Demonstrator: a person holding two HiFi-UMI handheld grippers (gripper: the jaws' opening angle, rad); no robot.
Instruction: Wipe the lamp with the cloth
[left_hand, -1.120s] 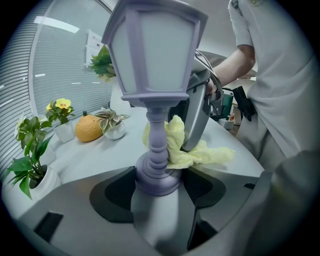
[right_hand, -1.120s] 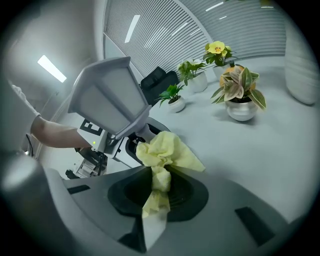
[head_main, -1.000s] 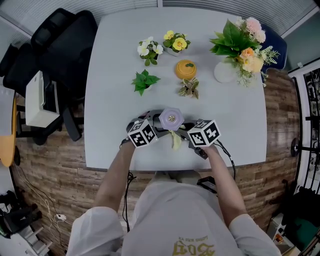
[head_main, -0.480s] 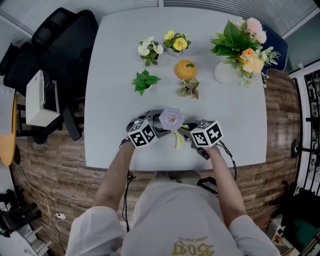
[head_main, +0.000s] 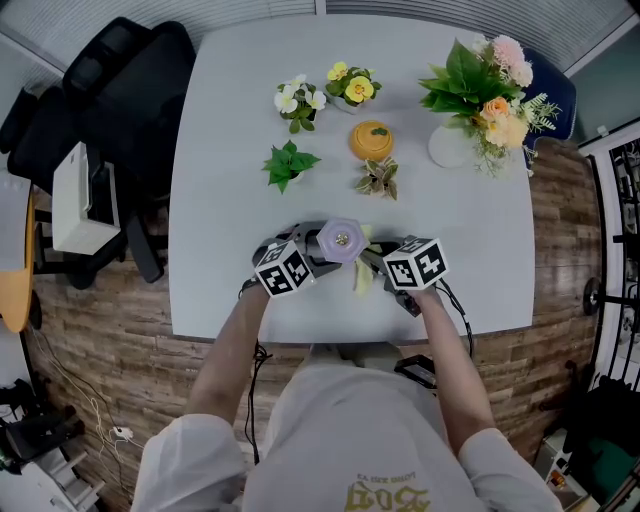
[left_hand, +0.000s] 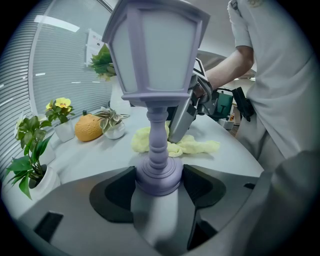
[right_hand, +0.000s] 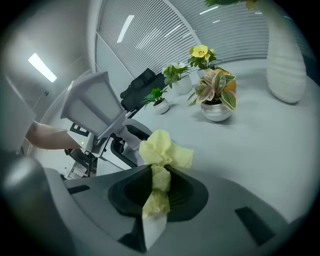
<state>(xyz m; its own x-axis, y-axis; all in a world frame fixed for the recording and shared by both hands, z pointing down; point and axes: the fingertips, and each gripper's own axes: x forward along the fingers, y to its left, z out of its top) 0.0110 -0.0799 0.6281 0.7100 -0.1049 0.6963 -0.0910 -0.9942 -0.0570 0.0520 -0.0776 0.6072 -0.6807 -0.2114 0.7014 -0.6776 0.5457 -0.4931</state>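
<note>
- The left gripper (left_hand: 159, 181) has its two dark jaws closed on the round foot of a lilac, lantern-shaped table lamp (left_hand: 157, 55). It holds the lamp upright.
- The right gripper (right_hand: 157, 194) has its jaws pinched together on a crumpled pale-yellow cloth (right_hand: 163, 149). A bunch of the cloth sticks out past the jaw tips.
- Seen from the left gripper, the cloth is low down, on or close to the tabletop behind the lamp's turned stem. The right gripper's jaws angle down onto it. Whether the cloth touches the stem cannot be told.
- From the head view, both grippers meet at the near edge of a pale grey table (head_main: 230, 150), with the cloth just right of the lamp.
- Well apart on the far side stand small potted plants (head_main: 288, 162), an orange gourd-shaped ornament (head_main: 371, 139) and a white vase of flowers (head_main: 450, 146).
- Progress, as a judgement: lamp and cloth are both in hand and brought together, so the setting-up is done. The cloth sits by the stem and foot. The shade and top likely remain to be wiped.
</note>
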